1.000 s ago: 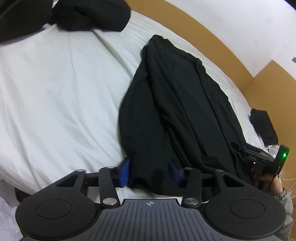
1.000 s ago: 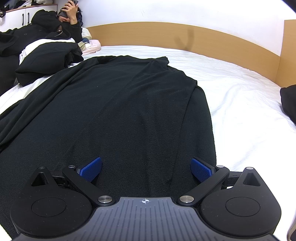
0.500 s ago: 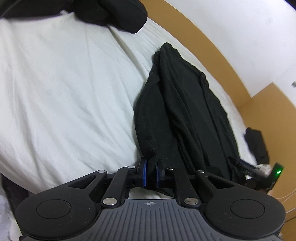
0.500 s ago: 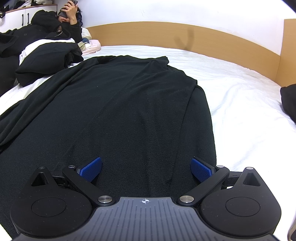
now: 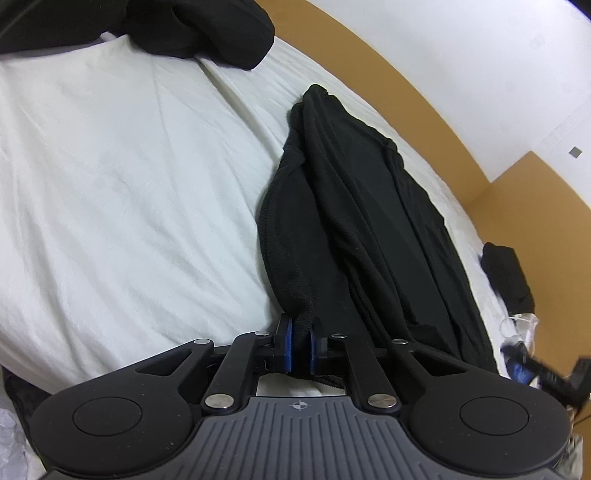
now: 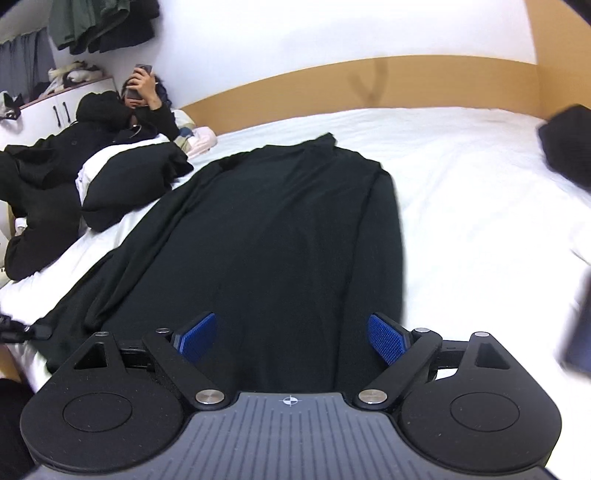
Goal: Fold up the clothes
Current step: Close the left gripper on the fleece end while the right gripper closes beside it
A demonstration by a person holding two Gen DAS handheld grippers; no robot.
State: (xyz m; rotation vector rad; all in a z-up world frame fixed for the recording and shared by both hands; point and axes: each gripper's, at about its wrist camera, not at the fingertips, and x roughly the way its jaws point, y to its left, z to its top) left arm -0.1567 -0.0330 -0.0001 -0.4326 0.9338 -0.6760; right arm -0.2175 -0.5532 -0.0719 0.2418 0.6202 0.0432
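Black garment (image 5: 354, 229) lengthwise toward headboard (image 5: 424, 96)

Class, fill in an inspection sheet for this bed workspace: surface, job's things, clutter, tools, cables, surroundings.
Surface: white bed, sheet creased.
Job's things: black garment spread lengthwise.
Clutter: dark pile at far left; small dark item at right edge.
Tools: left tool shut on garment's near edge; right tool closing, pads clear of the cloth.
Cables: white cord, blurred.
Surroundings: wooden headboard, person reclining with phone.
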